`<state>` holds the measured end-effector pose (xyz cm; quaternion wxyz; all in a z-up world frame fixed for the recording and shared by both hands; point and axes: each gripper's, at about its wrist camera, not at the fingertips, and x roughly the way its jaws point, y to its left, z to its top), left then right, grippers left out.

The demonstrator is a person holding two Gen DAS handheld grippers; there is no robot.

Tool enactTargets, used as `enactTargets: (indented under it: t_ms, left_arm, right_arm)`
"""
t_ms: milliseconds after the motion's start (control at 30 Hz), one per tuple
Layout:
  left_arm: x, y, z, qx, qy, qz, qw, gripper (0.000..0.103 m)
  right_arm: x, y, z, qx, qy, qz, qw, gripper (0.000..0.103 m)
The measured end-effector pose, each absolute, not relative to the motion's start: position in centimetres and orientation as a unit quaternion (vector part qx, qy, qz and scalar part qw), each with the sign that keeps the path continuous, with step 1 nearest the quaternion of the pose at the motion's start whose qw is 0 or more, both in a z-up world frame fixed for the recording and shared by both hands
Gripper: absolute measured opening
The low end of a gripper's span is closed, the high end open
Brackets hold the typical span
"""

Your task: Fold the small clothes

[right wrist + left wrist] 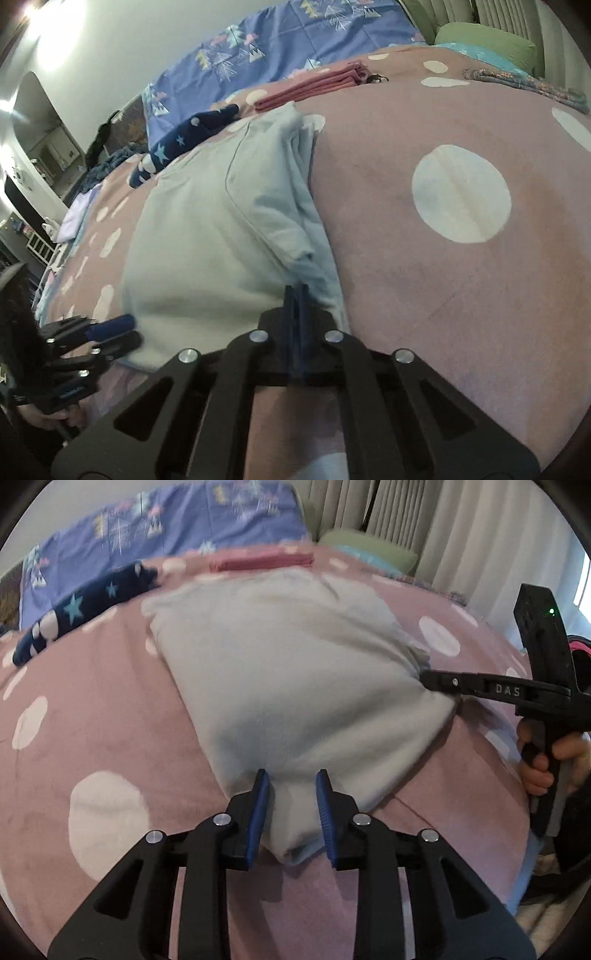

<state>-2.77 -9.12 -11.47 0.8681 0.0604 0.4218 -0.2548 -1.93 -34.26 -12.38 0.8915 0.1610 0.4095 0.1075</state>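
A pale blue fleece garment point(295, 672) lies partly folded on the pink spotted blanket point(92, 709). My left gripper point(291, 786) is open, its blue pads on either side of the garment's near corner, which bunches between them. My right gripper point(295, 295) is shut on the garment's point(207, 229) right-hand edge, where several layers stack up. The right gripper also shows in the left wrist view point(428, 677), pinching that corner. The left gripper shows at the lower left of the right wrist view point(122, 330), jaws apart.
A navy star-print garment point(81, 613) lies at the far left of the blanket. A folded pink cloth point(314, 86) lies beyond the pale garment. A purple patterned sheet point(166, 528), a green pillow point(487, 40) and curtains point(461, 528) are behind.
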Motion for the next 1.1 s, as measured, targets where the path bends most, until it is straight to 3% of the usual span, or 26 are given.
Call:
enactTargets:
  t_ms: [167, 300, 333, 467, 767, 800, 833, 1100]
  left_arm:
    - [-2.8, -8.1, -9.8, 0.040, 0.418, -0.273, 0.865, 0.036]
    - [-0.8, -7.8, -8.0, 0.043, 0.390, -0.260, 0.882, 0.043]
    - [0.3, -7.9, -7.9, 0.040, 0.388, -0.249, 0.886, 0.043]
    - [3.2, -8.1, -8.4, 0.024, 0.396, -0.232, 0.888, 0.044]
    - [3.0, -8.9, -10.1, 0.053, 0.397, -0.253, 0.881, 0.063]
    - [3.0, -8.9, -10.2, 0.053, 0.398, -0.255, 0.880, 0.065]
    - [3.0, -9.0, -10.3, 0.053, 0.398, -0.257, 0.879, 0.066]
    - [2.6, -9.5, -10.4, 0.063, 0.396, -0.258, 0.879, 0.071]
  right_arm:
    - [-1.8, -35.1, -9.9, 0.148, 0.381, 0.117, 0.905, 0.010]
    - [0.9, -35.5, -6.5, 0.115, 0.347, 0.105, 0.925, 0.039]
    - [2.6, -35.4, -5.8, 0.108, 0.348, 0.105, 0.925, 0.041]
    - [8.9, -35.5, -5.6, 0.153, 0.375, 0.126, 0.906, 0.041]
    - [20.2, -33.9, -8.1, 0.155, 0.424, 0.163, 0.877, 0.041]
    - [20.9, -33.5, -8.4, 0.147, 0.430, 0.167, 0.875, 0.034]
    - [21.4, -33.1, -8.6, 0.137, 0.436, 0.168, 0.873, 0.002]
    - [20.0, -31.8, -4.5, 0.121, 0.344, 0.221, 0.905, 0.003]
